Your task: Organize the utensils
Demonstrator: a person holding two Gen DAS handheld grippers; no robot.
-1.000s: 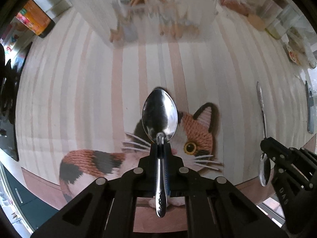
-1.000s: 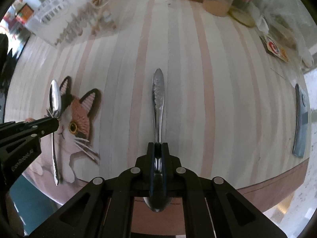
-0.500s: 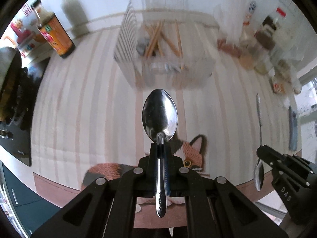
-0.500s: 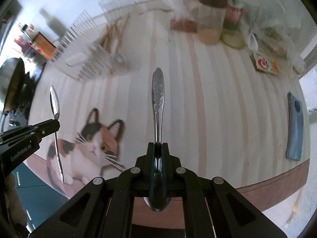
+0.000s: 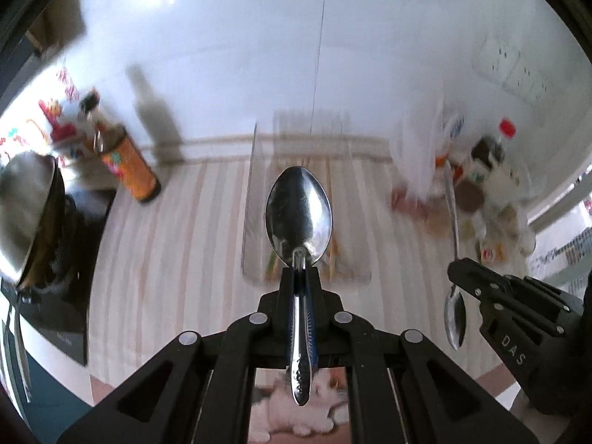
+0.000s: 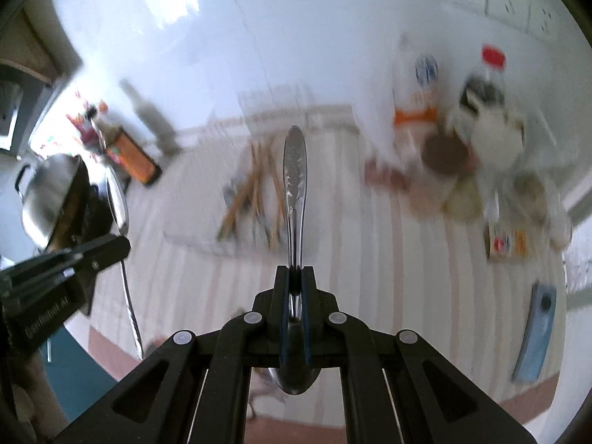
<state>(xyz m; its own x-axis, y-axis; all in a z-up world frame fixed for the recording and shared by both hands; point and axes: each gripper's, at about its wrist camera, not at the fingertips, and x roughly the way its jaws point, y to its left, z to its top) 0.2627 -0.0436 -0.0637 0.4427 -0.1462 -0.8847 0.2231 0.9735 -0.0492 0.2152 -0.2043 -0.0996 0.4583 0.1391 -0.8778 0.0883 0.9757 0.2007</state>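
A striped surface point(image 5: 177, 266) fills the middle of both views, blurred. At centre frame on it stands a clear rack point(image 5: 259, 222) holding wooden chopsticks point(image 6: 255, 188). An orange-labelled bottle point(image 5: 129, 166) stands at the left, and a cluster of jars point(image 6: 444, 155) at the upper right. The left gripper point(image 5: 300, 277), low centre in its view, has its fingers pinching a spoon point(image 5: 299, 214), bowl pointing away. The right gripper point(image 6: 295, 281) likewise pinches a second spoon point(image 6: 295, 170) near its bowl, handle forward.
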